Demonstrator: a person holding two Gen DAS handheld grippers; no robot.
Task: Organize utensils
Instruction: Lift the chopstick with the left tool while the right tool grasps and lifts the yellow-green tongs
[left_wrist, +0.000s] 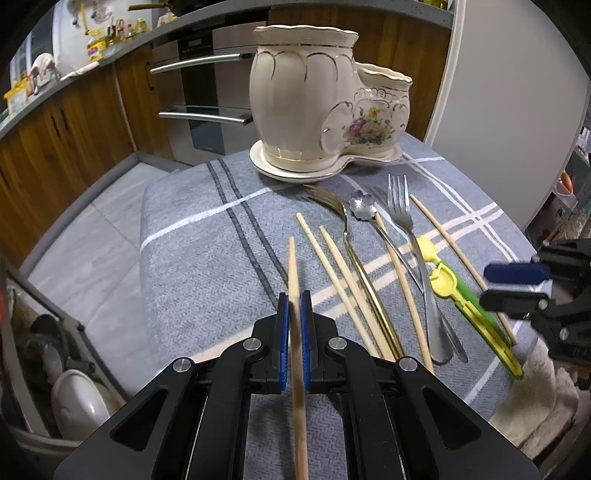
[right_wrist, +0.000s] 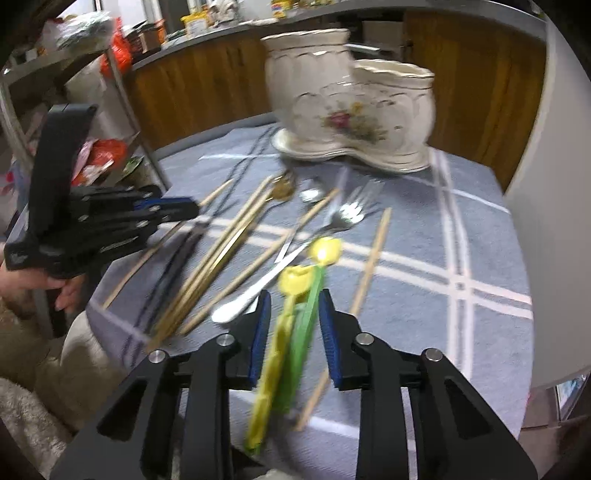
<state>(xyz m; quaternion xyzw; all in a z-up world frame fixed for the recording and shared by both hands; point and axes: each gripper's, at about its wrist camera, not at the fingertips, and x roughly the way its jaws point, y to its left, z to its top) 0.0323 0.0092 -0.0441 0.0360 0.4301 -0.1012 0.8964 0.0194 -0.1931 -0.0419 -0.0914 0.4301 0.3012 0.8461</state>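
The left gripper (left_wrist: 294, 306) clamps a chopstick (left_wrist: 293, 266). The right gripper (right_wrist: 293, 325), jaws apart around the yellow-green tongs (right_wrist: 291, 325), may knock the tongs off the table's near edge.

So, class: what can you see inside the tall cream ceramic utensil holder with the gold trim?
Nothing shows inside the tall cream ceramic holder: no utensil sticks above its rim in either view. Its walls hide the interior, so anything short inside cannot be ruled out.

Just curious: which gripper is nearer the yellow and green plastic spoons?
Right. The right gripper has the plastic spoons between its jaws; the left gripper sits away beside them, clamped on a chopstick.
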